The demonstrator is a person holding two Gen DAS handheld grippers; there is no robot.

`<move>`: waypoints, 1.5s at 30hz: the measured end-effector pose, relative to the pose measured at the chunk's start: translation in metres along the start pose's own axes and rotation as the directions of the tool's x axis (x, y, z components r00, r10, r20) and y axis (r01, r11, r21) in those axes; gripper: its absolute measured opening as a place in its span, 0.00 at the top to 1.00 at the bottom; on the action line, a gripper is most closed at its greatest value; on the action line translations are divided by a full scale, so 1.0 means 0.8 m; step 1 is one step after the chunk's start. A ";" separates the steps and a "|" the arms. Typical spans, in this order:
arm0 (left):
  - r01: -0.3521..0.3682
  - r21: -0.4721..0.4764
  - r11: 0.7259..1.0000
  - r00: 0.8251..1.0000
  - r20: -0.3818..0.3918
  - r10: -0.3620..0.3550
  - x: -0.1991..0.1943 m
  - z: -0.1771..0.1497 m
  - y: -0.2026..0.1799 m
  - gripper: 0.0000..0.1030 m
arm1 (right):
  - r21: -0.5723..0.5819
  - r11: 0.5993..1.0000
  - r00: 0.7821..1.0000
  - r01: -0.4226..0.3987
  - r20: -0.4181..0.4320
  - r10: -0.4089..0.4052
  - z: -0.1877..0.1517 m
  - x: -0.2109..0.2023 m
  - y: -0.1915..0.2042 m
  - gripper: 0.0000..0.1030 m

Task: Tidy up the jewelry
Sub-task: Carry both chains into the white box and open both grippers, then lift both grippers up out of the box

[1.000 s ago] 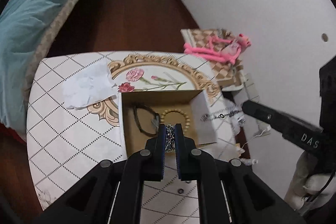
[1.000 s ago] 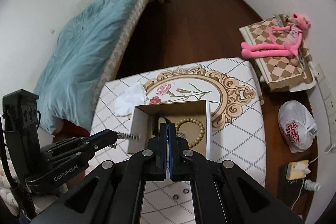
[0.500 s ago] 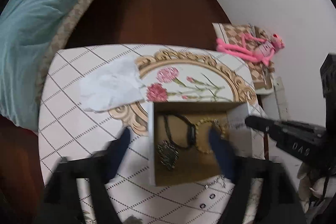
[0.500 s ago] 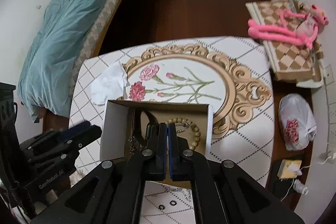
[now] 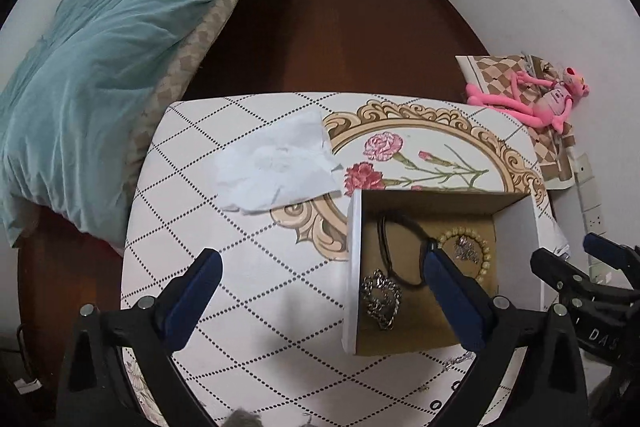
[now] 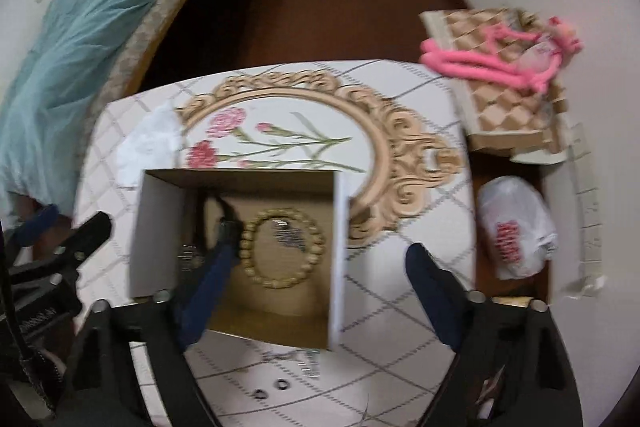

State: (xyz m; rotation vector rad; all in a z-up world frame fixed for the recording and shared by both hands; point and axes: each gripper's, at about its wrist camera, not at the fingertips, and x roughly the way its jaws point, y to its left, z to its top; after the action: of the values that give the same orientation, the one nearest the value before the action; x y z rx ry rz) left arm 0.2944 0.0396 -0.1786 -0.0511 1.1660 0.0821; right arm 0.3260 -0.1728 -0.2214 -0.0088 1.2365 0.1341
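**A bedroom at home**

A bed (image 5: 224,3) with a rumpled teal duvet (image 5: 100,59) stands along one wall on a dark wooden floor (image 5: 340,27). A pink plush toy (image 5: 532,99) lies by the white wall, near a low table (image 5: 224,227) with a flower-patterned top.

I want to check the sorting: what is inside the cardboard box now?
Inside the cardboard box lie a black cord loop, a beaded bracelet with a small silver piece within its ring, and a silver chain. The left gripper's finger covers part of the floor.
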 end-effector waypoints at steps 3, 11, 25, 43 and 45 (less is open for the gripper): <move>-0.005 0.000 1.000 1.000 0.002 0.005 -0.001 -0.010 -0.003 0.00 | 0.005 0.999 0.999 0.034 0.006 -0.034 -0.014 0.000 -0.001 0.10; -0.007 -0.004 1.000 1.000 0.027 0.007 -0.022 -0.025 -0.007 0.00 | 0.033 0.998 0.998 0.056 0.031 -0.057 -0.035 -0.006 -0.007 0.05; 0.001 -0.010 1.000 0.986 0.169 0.001 -0.122 -0.061 -0.006 0.00 | 0.028 0.998 0.982 0.062 0.174 -0.066 -0.083 -0.103 0.004 0.05; -0.050 -0.055 0.997 0.988 0.142 0.058 -0.127 -0.137 0.010 0.00 | 0.065 0.997 0.984 -0.037 0.176 0.025 -0.157 -0.137 -0.006 0.05; -0.070 -0.052 0.996 0.991 0.111 0.075 -0.104 -0.150 0.008 0.00 | 0.077 0.994 0.990 -0.072 0.125 0.062 -0.171 -0.103 -0.012 0.05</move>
State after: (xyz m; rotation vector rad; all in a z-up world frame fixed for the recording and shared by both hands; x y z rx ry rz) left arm 0.1517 0.0328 -0.1492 -0.0459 1.0529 0.1751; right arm 0.1720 -0.2014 -0.1894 0.1101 1.1194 0.1405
